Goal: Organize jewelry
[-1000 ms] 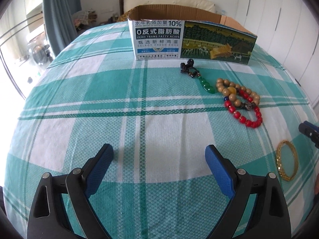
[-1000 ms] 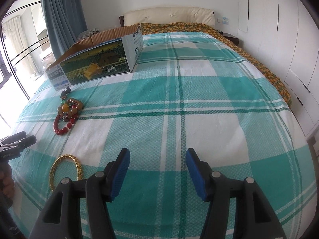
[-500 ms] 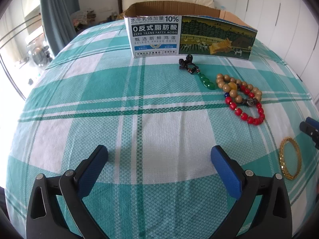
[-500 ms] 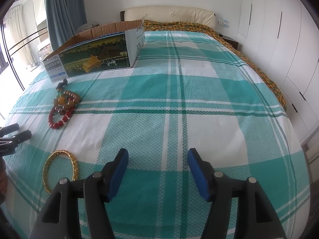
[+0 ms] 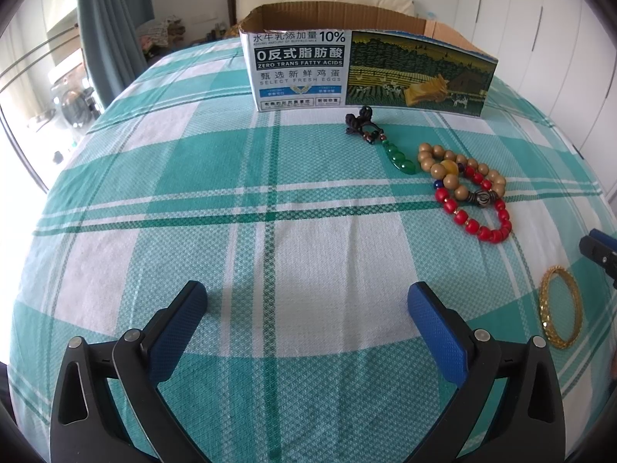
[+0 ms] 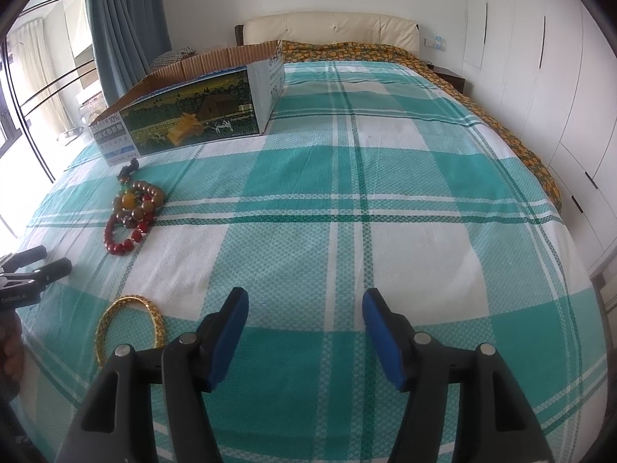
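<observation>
Jewelry: gold bangle (image 5: 560,317) rigid, slick, pinch its rim | beaded bracelets (image 5: 468,189) and green pendant (image 5: 399,159) loose, light, grab bead strand | all on bed (image 5: 270,200) before cardboard box (image 5: 366,71) | left claw (image 5: 306,310), right claw (image 6: 304,314) both agape, empty

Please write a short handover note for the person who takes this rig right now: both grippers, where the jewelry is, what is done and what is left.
Left gripper: open, empty, above the bedspread.
Right gripper: open, empty, with the gold bangle just to its left.
Jewelry: all lying on the bedspread. The green pendant on a dark knotted cord is nearest the cardboard box; the wooden bead bracelet and the red bead bracelet overlap; the bangle lies apart, closest to the person.
Done: nothing visibly put away; the inside of the box is not visible.
Left: all four pieces, probably into the box; the bangle looks easiest first.
</observation>
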Demonstrator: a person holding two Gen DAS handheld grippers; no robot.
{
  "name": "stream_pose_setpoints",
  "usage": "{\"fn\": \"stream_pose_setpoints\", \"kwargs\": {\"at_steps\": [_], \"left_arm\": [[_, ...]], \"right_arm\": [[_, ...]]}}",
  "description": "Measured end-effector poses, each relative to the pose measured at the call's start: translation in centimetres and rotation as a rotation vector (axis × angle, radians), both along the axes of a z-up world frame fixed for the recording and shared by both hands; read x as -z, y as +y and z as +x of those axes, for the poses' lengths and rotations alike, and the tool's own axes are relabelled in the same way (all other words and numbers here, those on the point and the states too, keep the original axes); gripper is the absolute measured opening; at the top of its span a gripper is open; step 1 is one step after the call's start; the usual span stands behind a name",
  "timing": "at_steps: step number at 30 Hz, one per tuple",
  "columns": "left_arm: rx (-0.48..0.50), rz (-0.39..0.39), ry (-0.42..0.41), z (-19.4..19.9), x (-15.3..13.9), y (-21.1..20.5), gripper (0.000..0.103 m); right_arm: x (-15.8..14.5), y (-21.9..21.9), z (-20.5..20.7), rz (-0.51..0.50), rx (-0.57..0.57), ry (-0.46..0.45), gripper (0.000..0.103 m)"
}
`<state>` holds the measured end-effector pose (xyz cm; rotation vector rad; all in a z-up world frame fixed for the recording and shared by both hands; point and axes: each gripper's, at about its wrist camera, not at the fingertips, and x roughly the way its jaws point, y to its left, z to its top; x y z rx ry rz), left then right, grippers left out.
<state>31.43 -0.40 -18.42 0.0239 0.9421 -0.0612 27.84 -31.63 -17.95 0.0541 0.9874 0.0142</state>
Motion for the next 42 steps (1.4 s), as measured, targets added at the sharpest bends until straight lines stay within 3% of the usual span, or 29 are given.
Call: {"fn": "stream_pose_setpoints", "kwargs": {"at_steps": [4, 6, 8, 11, 15, 16, 17, 19, 22, 26, 33, 34, 35, 36, 37, 42], "left_arm": [[0.0, 0.0, 0.0, 0.0, 0.0, 0.0, 0.103], [-0.001, 0.0, 0.0, 0.0, 0.0, 0.0, 0.103], [-0.001, 0.0, 0.0, 0.0, 0.0, 0.0, 0.103], [-0.001, 0.0, 0.0, 0.0, 0.0, 0.0, 0.103], [-0.001, 0.0, -0.001, 0.0, 0.0, 0.0, 0.103], [-0.001, 0.0, 0.0, 0.0, 0.0, 0.0, 0.103], [-0.001, -0.001, -0.001, 0.0, 0.0, 0.0, 0.103], [-0.001, 0.0, 0.0, 0.0, 0.0, 0.0, 0.103], [-0.001, 0.0, 0.0, 0.0, 0.0, 0.0, 0.103], [-0.001, 0.0, -0.001, 0.0, 0.0, 0.0, 0.103], [-0.001, 0.0, -0.001, 0.0, 0.0, 0.0, 0.103], [-0.001, 0.0, -0.001, 0.0, 0.0, 0.0, 0.103], [-0.001, 0.0, -0.001, 0.0, 0.0, 0.0, 0.103], [-0.001, -0.001, -0.001, 0.0, 0.0, 0.0, 0.103], [-0.002, -0.001, -0.001, 0.0, 0.0, 0.0, 0.103], [-0.002, -0.001, -0.001, 0.0, 0.0, 0.0, 0.103]], "right_arm": [[-1.2, 4.1, 1.7, 0.047, -0.127, 0.011, 0.058], [-1.6, 5.9, 3.3, 0.131, -0.184, 0.032, 0.043], [-1.5, 7.0, 5.1, 0.236, -0.205, 0.058, 0.037], [-0.3, 7.4, 8.1, 0.35, -0.169, 0.115, 0.037], [2.2, 7.4, 10.8, 0.428, -0.108, 0.205, 0.037], [2.6, 7.4, 11.1, 0.444, -0.103, 0.214, 0.034], [2.8, 7.4, 11.3, 0.444, -0.098, 0.223, 0.017], [2.5, 6.8, 11.4, 0.456, -0.059, 0.202, 0.012], [1.1, 5.4, 10.7, 0.465, -0.037, 0.129, 0.012], [-0.2, 2.3, 9.4, 0.409, 0.017, 0.061, 0.012], [0.2, -2.0, 6.6, 0.08, 0.079, 0.056, 0.016], [0.2, -2.3, 5.9, 0.051, 0.066, 0.046, 0.018], [0.0, -2.3, 5.2, 0.023, 0.057, 0.035, 0.03], [0.0, -2.5, 4.4, -0.009, 0.054, 0.025, 0.048], [-0.2, -2.5, 3.6, -0.04, 0.054, 0.009, 0.054], [-0.2, -3.3, 0.5, -0.155, 0.038, -0.009, 0.057]]}}
